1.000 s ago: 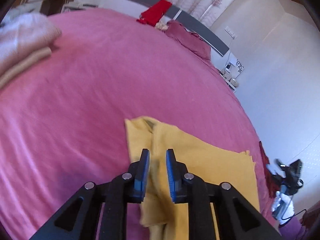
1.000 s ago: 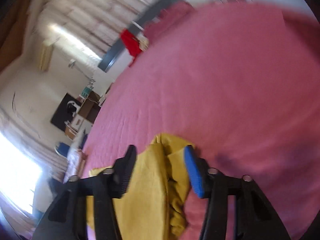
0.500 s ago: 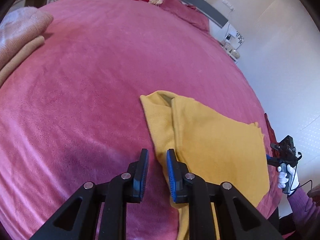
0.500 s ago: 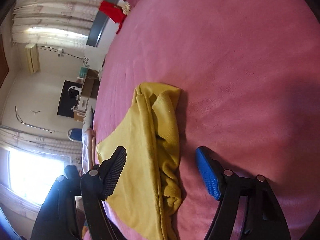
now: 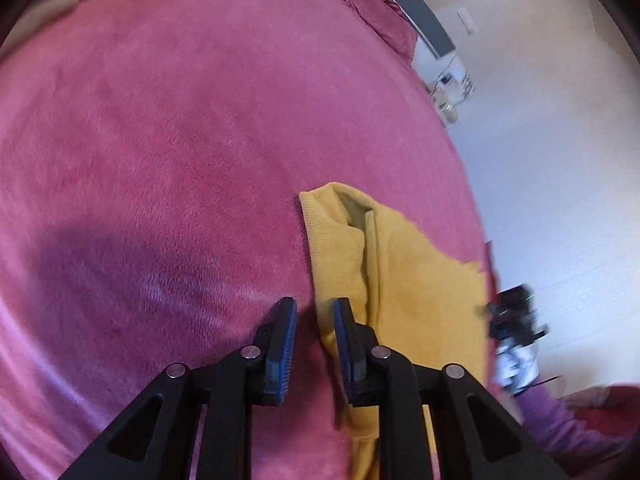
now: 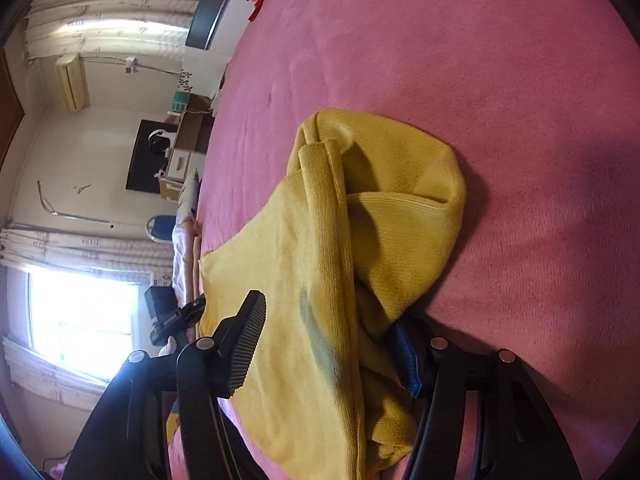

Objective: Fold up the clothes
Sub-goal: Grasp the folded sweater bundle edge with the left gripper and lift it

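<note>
right wrist view: right gripper jaws wide, straddling folded yellow sweater on pink bedspread; left gripper jaws narrow, empty, beside the sweater's edge.

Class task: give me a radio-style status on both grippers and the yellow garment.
Left gripper open, at the garment's edge, gripping nothing. Right gripper open wide, jaws straddling the bunched side. Yellow garment partly folded on pink bedspread. Nothing in the way.

We see a mustard-yellow knitted sweater lying partly folded on the pink fleece bed, its ribbed edge bunched and one side doubled over.
</note>
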Motion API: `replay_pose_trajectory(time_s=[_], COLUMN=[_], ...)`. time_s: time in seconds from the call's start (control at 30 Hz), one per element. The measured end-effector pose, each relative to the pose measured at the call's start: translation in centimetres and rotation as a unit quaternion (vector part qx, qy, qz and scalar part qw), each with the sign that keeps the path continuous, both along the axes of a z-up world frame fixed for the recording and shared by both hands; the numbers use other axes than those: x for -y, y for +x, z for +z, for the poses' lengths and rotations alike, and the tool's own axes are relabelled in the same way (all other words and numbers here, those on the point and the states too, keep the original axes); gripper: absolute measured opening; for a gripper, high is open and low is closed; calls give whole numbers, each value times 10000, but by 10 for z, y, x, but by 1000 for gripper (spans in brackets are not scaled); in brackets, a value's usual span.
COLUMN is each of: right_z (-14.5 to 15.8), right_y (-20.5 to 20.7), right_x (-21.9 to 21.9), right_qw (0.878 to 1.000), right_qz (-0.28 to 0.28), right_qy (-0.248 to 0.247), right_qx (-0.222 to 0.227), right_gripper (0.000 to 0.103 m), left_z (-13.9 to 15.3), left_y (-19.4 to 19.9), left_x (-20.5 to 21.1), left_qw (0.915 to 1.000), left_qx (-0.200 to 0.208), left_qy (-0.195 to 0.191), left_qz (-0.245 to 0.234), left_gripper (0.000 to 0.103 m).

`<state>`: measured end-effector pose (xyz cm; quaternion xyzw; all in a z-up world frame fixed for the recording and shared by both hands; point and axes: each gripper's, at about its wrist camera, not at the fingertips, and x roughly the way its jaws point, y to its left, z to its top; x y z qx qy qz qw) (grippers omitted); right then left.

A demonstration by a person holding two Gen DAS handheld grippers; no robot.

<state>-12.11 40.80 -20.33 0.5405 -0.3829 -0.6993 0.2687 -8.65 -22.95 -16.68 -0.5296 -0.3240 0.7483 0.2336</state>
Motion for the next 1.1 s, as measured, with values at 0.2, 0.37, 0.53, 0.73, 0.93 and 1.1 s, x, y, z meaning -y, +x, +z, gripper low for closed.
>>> replay_pose_trajectory(time_s=[0.2,0.37,0.53,0.73,0.93,1.1], right_z=[-4,-6,-10,-11,-9,-8], right_y=[-4,-7,-6,-2,-3,-3], right_x=[5,13,12,12,20,23], right_qw=[9996,9986,9983,9982,9979,9977], right_qz=[275,520,559,553,630,665], right_qy=[-34,1,-117,-196,-75,-4], right_qx=[-20,-71,-97,-127,-113,-141], right_gripper=[61,61,61,65,70,70], left_z=[-16,-21,-32,-39,-30,-20], left_y=[-13,-19,-8,1,-11,-16], left_x=[-9,-12,-2,-6,-34,-45], left_qw=[9960,9899,9787,9772,9845,9911], left_qx=[243,297,363,414,367,364], left_qy=[853,1387,2018,2080,1689,1061], left_qz=[-99,-60,137,143,-303,-711], left_gripper=[27,28,28,28,29,31])
